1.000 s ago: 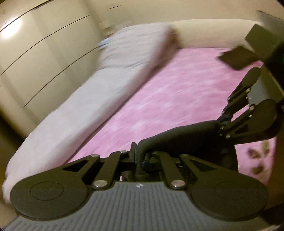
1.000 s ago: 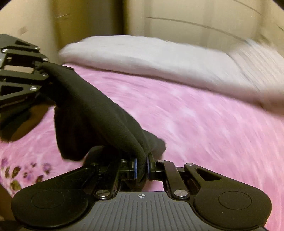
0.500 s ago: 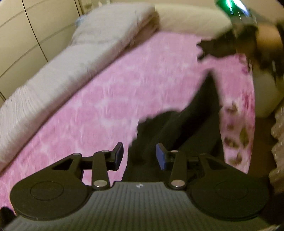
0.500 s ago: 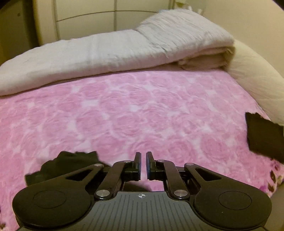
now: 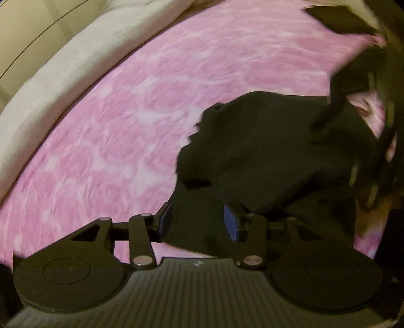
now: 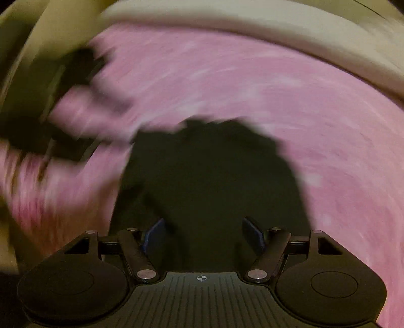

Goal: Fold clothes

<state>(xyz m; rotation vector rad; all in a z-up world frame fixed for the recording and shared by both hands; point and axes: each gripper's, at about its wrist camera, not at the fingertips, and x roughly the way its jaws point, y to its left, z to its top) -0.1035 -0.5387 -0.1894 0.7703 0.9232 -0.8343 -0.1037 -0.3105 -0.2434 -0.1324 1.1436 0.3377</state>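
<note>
Left wrist view: I note my left gripper (image 5: 198, 222) opening, pads clear of the black garment (image 5: 265, 156) lying between them on the pink bedspread (image 5: 126, 113). Right wrist view, blurred: my right gripper (image 6: 203, 237) opening wide, the garment heaped between its pads, untouched.

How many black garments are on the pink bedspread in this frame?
2. One black garment lies crumpled just ahead of both opening grippers, under their jaws; a second dark piece lies at the bedspread's far edge. Blur may hide more.
</note>
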